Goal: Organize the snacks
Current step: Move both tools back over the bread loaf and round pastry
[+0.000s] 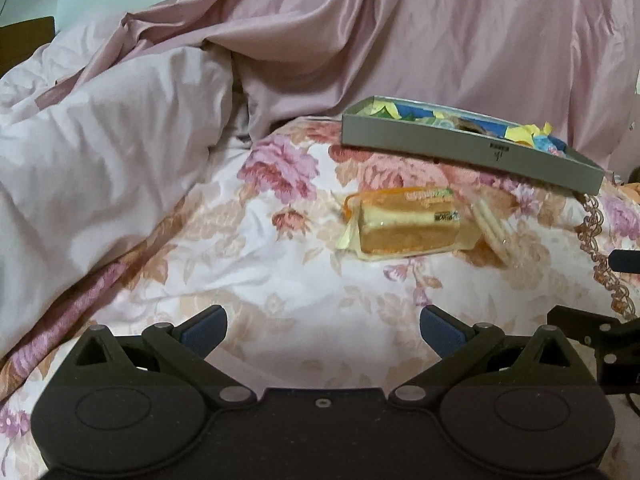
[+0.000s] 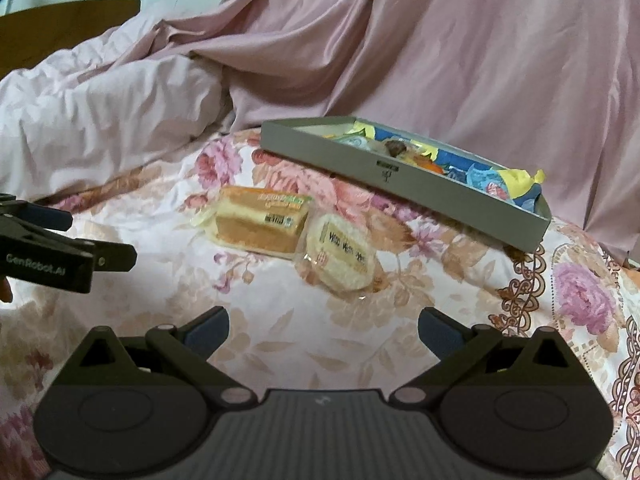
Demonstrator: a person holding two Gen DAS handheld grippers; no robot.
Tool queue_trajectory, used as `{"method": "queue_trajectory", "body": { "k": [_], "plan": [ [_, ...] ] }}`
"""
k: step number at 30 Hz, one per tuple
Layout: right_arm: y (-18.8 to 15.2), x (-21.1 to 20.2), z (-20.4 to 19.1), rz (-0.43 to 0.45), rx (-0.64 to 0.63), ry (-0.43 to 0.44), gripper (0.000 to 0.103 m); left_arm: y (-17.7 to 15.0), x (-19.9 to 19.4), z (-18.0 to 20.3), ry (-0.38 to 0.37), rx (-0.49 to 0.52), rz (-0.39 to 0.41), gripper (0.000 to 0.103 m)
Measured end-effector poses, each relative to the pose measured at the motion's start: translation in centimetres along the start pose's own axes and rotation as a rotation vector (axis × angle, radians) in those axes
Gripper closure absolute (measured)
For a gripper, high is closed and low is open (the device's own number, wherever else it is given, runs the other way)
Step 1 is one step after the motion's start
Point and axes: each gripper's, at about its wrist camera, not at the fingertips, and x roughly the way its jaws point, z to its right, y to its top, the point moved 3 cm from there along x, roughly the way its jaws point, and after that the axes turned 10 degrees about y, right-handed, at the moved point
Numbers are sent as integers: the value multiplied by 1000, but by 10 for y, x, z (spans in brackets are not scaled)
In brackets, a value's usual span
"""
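A wrapped cake slice (image 1: 404,224) (image 2: 262,222) lies on the floral bedspread, with a round wrapped rice cracker (image 2: 342,258) (image 1: 490,230) touching its right side. Behind them sits a shallow grey box (image 1: 472,148) (image 2: 400,182) holding several colourful wrapped snacks. My left gripper (image 1: 323,330) is open with nothing between its blue-padded fingers, well short of the cake. My right gripper (image 2: 323,330) is open too and holds nothing, short of the cracker. In the right wrist view the left gripper's body shows at the left edge.
A floral bedspread (image 2: 360,340) covers the bed. A rumpled pink duvet (image 1: 100,152) (image 2: 100,120) is piled at the left and a pink satin sheet (image 1: 440,40) (image 2: 480,60) rises behind the box. A wooden headboard (image 2: 60,28) shows far left.
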Motion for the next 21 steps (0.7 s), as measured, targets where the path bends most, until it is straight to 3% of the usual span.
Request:
{"method": "queue_trajectory", "body": {
  "k": [21],
  "plan": [
    [1,18,3,-44,37,6,0,6,19,9,-21,48,-27,1]
  ]
}}
